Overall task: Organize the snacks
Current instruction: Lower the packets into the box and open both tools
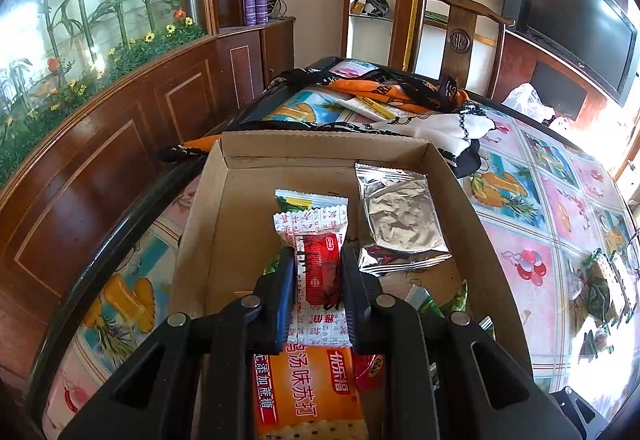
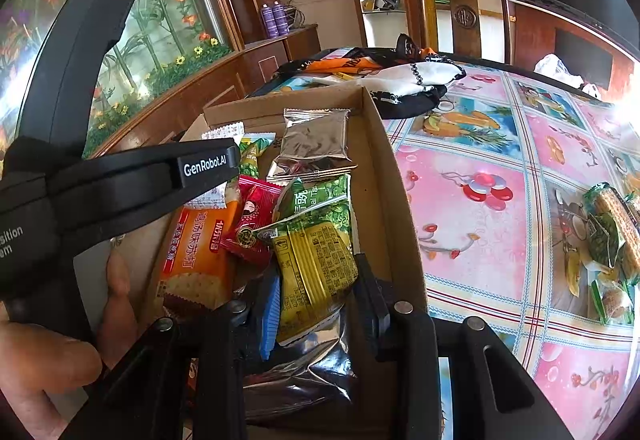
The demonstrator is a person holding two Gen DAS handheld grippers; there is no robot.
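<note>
Left hand-held gripper (image 1: 318, 282): clamped on a red-and-white snack packet (image 1: 318, 240), pads pressing both its sides, held above the floor of the cardboard box (image 1: 460, 196). Right hand-held gripper (image 2: 318, 304): gripping a yellow-and-green snack packet (image 2: 312, 264), lower part of that packet between the blue pad and the black finger, just inside the box wall nearest the open bench.

Inside the box: a silver foil packet (image 1: 404, 220) toward the far corner, an orange cracker packet (image 1: 308, 392) at the near end beneath the left gripper, a small dark-red packet (image 2: 250, 226) beside it, a green packet (image 2: 320, 200) partly under the yellow-and-green one, another silver packet (image 2: 296, 372) at the near end.

Box itself: sitting at the bench's left edge, on a glossy fruit-print bench cover (image 2: 480, 168). Crumpled orange, black and white cloth (image 2: 400, 76) along the far edge behind the box. A few more snack packets (image 2: 608, 224) lying well apart from the box, toward the bench's right edge. A bare hand (image 2: 48, 364) wrapped around the left gripper's handle, seen in the right wrist view.
</note>
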